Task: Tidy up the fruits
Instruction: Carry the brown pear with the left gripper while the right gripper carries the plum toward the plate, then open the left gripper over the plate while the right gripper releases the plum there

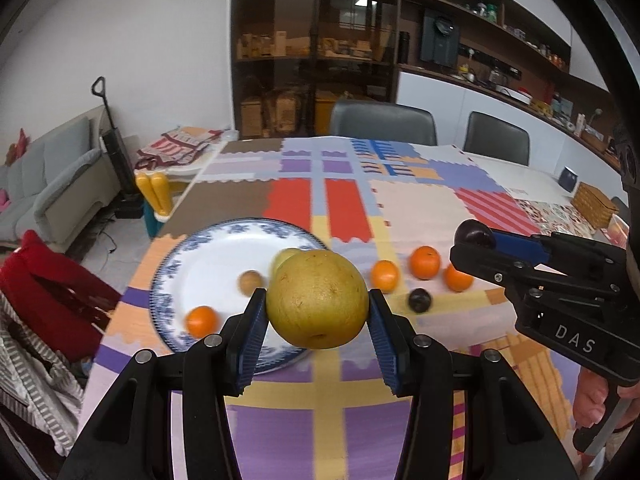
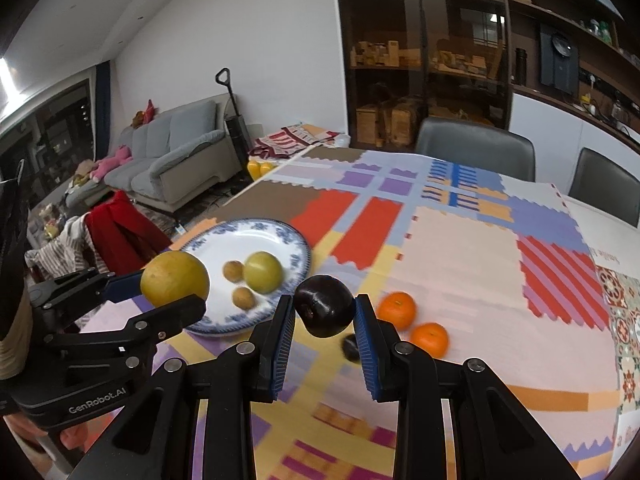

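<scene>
Where the left wrist view looks along its own fingers, the left gripper (image 1: 318, 312) has its jaws clamped on a large yellow fruit (image 1: 318, 300), round with a rough, speckled skin, held above the near right edge of the blue-patterned plate (image 1: 208, 240). On the plate lie a small orange (image 1: 201, 321) at the near left, a small brown fruit (image 1: 250, 281) and a pale green fruit (image 1: 285, 258) half hidden behind the yellow one. To the right, on the patchwork cloth of the bench (image 1: 420, 208), sit three oranges (image 1: 425, 262) and a dark plum (image 1: 419, 300). The right gripper (image 1: 474, 236) enters from the right, its body marked "DAS", jaws closed on a dark purple fruit (image 1: 475, 233).

In the right wrist view, the right gripper (image 2: 325, 312) grips that dark purple fruit (image 2: 325, 306), glossy and round, squarely between its blue pads, off the bench. The dark plum (image 2: 349, 347) lies just below it, with two oranges (image 2: 397, 309) to the right. The left gripper (image 2: 176, 292), lettered "GenRobot.AI", holds the yellow fruit (image 2: 175, 284) over the plate's (image 2: 240, 226) near left rim; two brown fruits (image 2: 233, 271) and the green one (image 2: 263, 272) rest on the plate
</scene>
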Demonstrator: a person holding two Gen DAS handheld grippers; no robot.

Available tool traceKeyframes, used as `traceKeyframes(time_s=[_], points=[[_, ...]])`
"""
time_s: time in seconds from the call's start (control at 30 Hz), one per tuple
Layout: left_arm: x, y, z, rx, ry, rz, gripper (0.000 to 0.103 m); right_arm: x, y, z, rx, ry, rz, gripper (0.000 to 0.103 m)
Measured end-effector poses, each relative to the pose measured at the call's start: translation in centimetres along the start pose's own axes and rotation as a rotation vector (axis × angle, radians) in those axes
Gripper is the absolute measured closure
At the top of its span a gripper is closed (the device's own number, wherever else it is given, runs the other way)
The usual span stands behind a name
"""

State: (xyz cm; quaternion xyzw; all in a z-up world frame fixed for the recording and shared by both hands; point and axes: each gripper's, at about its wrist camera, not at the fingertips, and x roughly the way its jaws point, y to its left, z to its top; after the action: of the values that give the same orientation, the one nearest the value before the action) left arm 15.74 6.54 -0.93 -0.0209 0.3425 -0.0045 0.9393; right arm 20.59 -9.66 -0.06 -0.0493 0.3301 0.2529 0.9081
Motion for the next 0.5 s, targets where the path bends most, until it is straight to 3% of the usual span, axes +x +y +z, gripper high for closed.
traceKeyframes(time_s=[0.5], points=[[1.9, 6.9, 0.4, -0.027, 0.020, 0.061, 0.055, 5.7, 5.4, 3.3, -0.051, 0.046, 0.055, 0.072]])
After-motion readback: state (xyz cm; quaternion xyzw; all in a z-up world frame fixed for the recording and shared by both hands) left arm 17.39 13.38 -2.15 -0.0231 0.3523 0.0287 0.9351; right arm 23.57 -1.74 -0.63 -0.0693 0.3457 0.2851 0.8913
